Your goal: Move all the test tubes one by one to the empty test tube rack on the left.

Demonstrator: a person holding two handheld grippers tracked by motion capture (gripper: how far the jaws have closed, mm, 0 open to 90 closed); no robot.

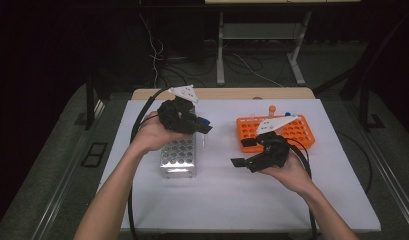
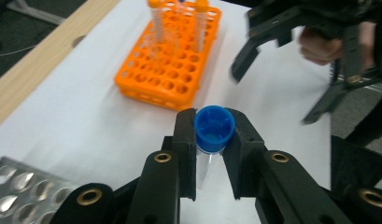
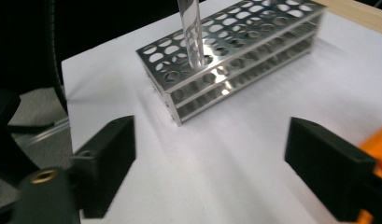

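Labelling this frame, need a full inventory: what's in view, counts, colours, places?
Clear plastic tube with blue screw cap: one, gripped at the cap, above the metal rack.
Perforated silver metal tube rack: one, left of table centre.
Orange plastic tube rack: one, right rear.
Orange-capped clear tubes: at least two, upright in orange rack; exact count unclear.
White table top: one, pale wooden strip along its far edge.
Left gripper: black, shut on the tube.
Right gripper: black, open, nothing between its jaws.
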